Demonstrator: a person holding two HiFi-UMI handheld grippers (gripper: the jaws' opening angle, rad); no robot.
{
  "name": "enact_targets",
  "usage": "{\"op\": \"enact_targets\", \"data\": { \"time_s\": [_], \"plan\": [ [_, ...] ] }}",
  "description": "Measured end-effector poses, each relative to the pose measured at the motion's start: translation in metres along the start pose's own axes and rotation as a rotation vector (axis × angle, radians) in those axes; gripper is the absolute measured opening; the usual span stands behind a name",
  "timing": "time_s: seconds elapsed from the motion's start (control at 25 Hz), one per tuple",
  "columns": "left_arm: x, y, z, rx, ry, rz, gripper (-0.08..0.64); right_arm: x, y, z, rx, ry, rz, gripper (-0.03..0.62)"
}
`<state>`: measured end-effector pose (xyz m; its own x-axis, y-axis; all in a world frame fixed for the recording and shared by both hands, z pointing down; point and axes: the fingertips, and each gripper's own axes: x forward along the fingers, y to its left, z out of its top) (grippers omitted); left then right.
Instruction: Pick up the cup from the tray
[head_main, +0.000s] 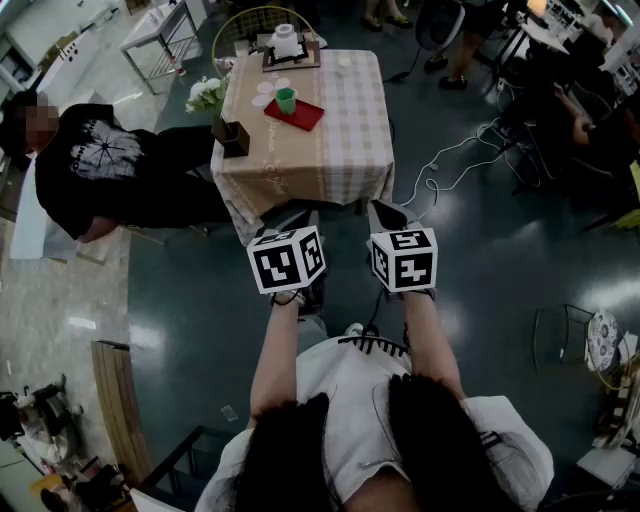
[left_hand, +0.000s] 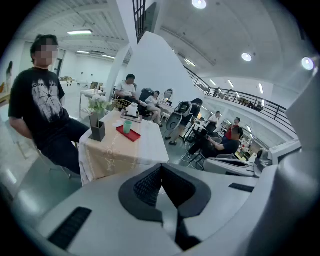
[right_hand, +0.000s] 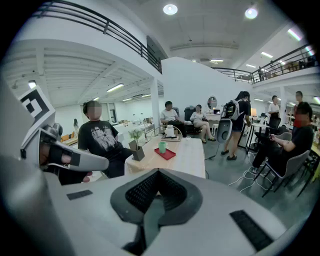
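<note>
A green cup (head_main: 286, 100) stands upright on a red tray (head_main: 305, 116) on the table with the checked cloth (head_main: 340, 150), well ahead of me. The left gripper view shows the cup (left_hand: 127, 126) and the tray (left_hand: 134, 136) small and far off, as does the right gripper view, with cup (right_hand: 162, 147) on tray (right_hand: 167, 154). My left gripper (head_main: 288, 224) and right gripper (head_main: 386, 214) hang side by side in the air short of the table's near edge. Both are shut and hold nothing: the left gripper's (left_hand: 161, 168) pads meet, and so do the right gripper's (right_hand: 158, 173).
A person in a black T-shirt (head_main: 110, 170) sits at the table's left side. On the table are a dark box (head_main: 234, 136) with white flowers (head_main: 205, 95), white discs (head_main: 266, 94) and a white pot (head_main: 286, 42) at the far end. Cables (head_main: 450, 160) lie on the floor to the right.
</note>
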<state>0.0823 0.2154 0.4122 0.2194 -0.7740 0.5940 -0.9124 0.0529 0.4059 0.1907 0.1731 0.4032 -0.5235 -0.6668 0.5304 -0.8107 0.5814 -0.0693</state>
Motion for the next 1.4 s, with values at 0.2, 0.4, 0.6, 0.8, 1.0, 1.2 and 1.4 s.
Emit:
{"op": "enact_targets", "data": {
  "time_s": [0.2,0.4,0.6,0.8,1.0,1.2,1.4],
  "plan": [
    [0.004,0.005,0.008,0.0,-0.002,0.001,0.008,0.009,0.002,0.004,-0.008,0.01,-0.001,0.009],
    [0.012,0.015,0.013,-0.008,0.006,-0.009,0.008,0.021,0.005,0.008,0.002,0.022,-0.003,0.009],
    [0.019,0.028,0.023,-0.003,0.016,-0.007,0.008,0.035,0.009,0.018,0.057,-0.017,0.024,0.009],
    [0.027,0.042,0.034,0.004,0.026,-0.014,0.008,0.053,0.018,0.027,0.027,-0.033,0.045,0.046],
    [0.031,0.062,0.053,0.016,0.034,-0.033,0.008,0.074,0.04,0.048,0.031,-0.087,0.094,0.289],
    [0.031,0.092,0.069,0.062,0.061,-0.032,0.008,0.093,0.057,0.063,0.036,-0.101,0.069,0.313],
    [0.037,0.114,0.08,0.064,0.071,-0.04,0.008,0.114,0.068,0.068,0.015,-0.088,0.06,0.37]
  ]
}}
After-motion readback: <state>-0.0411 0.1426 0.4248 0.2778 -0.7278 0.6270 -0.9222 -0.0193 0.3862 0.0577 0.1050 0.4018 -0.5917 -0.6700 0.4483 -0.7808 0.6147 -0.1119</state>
